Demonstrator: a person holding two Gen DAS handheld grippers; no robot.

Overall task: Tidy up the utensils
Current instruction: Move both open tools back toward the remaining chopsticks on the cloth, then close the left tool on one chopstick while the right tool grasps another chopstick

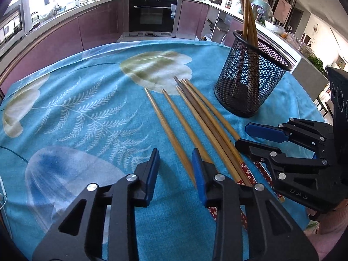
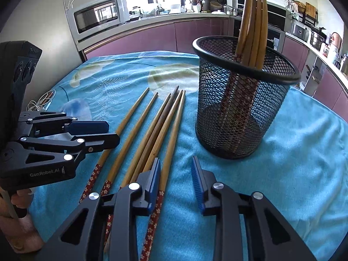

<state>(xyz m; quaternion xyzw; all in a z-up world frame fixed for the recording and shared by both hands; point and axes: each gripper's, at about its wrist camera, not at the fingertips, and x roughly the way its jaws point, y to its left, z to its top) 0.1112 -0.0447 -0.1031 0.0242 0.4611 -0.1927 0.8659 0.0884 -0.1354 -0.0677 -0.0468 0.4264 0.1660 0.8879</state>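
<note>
Several wooden chopsticks point(image 1: 191, 119) with red flowered ends lie side by side on the blue cloth; they also show in the right wrist view point(image 2: 152, 130). A black mesh holder point(image 1: 250, 82) stands upright to their right with several chopsticks in it, also in the right wrist view point(image 2: 241, 108). My left gripper point(image 1: 175, 174) is open, low over the chopsticks' near ends, its right finger over them. My right gripper point(image 2: 176, 180) is open, just right of the bundle, near the holder. Each gripper shows in the other's view, the right point(image 1: 250, 134) and the left point(image 2: 106, 132).
The blue flowered tablecloth point(image 1: 76, 108) covers the table. A coil of white cable point(image 2: 41, 104) lies at the table's left edge. Kitchen counters, an oven point(image 1: 150, 15) and a microwave point(image 2: 97, 13) stand beyond the table.
</note>
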